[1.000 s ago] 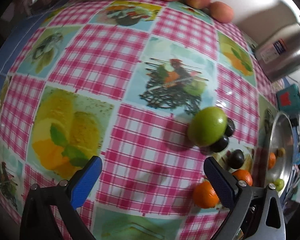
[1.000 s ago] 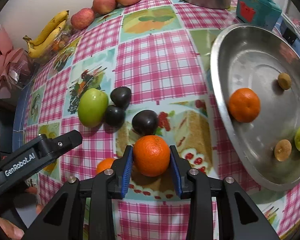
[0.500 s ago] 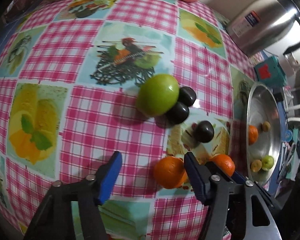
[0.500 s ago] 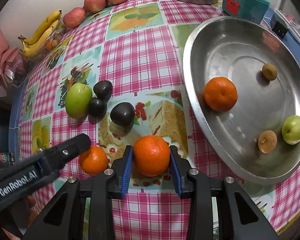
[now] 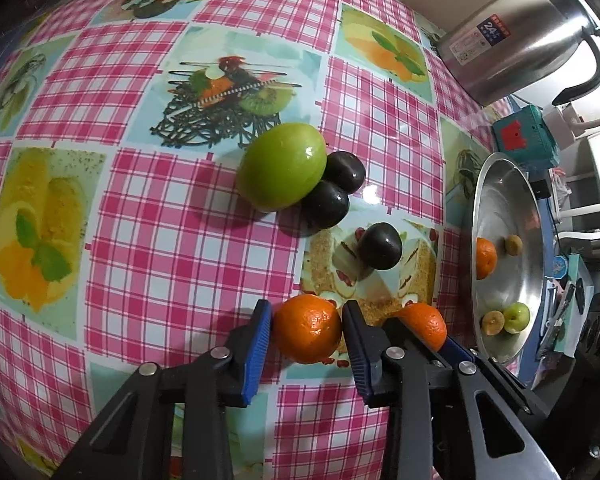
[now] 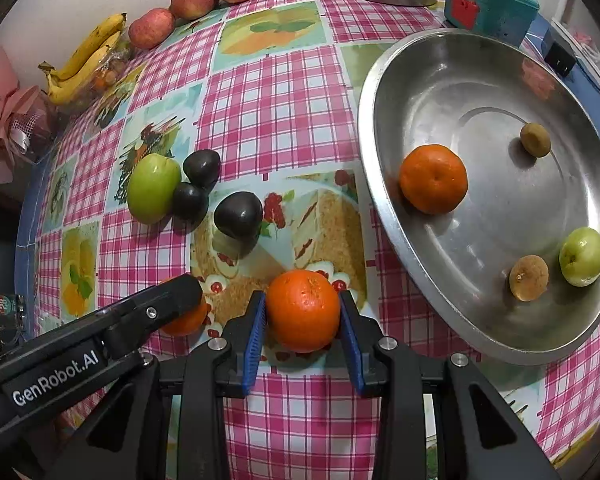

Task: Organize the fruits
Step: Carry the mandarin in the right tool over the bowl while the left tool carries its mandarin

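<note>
The steel tray (image 6: 384, 152) sits to my right on the checked tablecloth (image 6: 276, 112), already holding one mandarin, two small brown fruits and a small green one. My right gripper (image 6: 303, 316) is clamped on a mandarin (image 6: 303, 308) just short of the tray rim. My left gripper (image 5: 307, 332) brackets a second mandarin (image 5: 307, 334), blue pads touching both sides. Both fruits look round, glossy and dimpled, so I judge a light grip could let one roll out. The two grippers are nearly touching; lifting together risks a knock. Green apple (image 5: 282, 166) and three dark plums (image 5: 380, 246) wait beyond.
</note>
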`<state>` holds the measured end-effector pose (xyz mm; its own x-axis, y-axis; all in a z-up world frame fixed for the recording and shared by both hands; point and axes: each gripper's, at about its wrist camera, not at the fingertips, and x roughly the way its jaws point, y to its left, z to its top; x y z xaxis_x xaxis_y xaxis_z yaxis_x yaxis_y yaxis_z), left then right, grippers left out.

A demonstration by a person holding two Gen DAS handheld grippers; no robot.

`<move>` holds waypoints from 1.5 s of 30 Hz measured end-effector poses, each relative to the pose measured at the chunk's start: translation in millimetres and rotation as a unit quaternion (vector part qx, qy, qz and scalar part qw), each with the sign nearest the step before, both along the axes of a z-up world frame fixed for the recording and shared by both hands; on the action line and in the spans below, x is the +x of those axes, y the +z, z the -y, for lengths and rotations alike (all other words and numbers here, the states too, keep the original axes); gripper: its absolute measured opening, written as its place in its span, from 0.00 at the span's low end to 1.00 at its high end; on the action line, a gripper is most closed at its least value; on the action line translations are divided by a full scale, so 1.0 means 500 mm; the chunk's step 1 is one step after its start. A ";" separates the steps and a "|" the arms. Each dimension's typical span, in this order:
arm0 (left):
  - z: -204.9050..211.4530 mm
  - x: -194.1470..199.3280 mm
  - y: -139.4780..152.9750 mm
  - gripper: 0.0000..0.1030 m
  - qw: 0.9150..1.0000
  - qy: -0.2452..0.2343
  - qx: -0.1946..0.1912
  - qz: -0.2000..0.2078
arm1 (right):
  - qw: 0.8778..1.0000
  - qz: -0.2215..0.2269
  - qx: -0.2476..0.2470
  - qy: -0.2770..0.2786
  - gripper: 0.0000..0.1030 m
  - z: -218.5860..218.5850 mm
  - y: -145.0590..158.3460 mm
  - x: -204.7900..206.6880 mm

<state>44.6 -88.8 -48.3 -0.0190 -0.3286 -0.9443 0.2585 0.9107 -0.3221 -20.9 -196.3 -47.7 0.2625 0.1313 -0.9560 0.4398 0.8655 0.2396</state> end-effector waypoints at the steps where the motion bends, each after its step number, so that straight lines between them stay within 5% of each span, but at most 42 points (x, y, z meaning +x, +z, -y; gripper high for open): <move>1: 0.000 0.001 0.002 0.37 1.000 0.001 0.000 0.000 | 1.000 0.000 0.001 0.000 0.36 0.001 0.000 0.000; 18: -0.104 0.068 0.023 0.37 0.997 0.062 0.030 0.040 | 1.000 0.008 0.006 -0.004 0.36 0.003 0.002 -0.001; 27: -0.146 0.082 0.081 0.37 0.992 0.092 0.017 0.083 | 0.998 0.063 0.008 -0.014 0.36 0.007 0.066 -0.007; 37: -0.118 0.069 0.120 0.37 0.989 0.096 0.003 0.115 | 0.995 0.089 0.006 -0.046 0.36 0.052 0.092 -0.021; 45: -0.041 0.032 0.123 0.37 0.990 0.046 0.009 0.131 | 0.990 0.103 0.008 -0.095 0.36 0.128 0.101 -0.058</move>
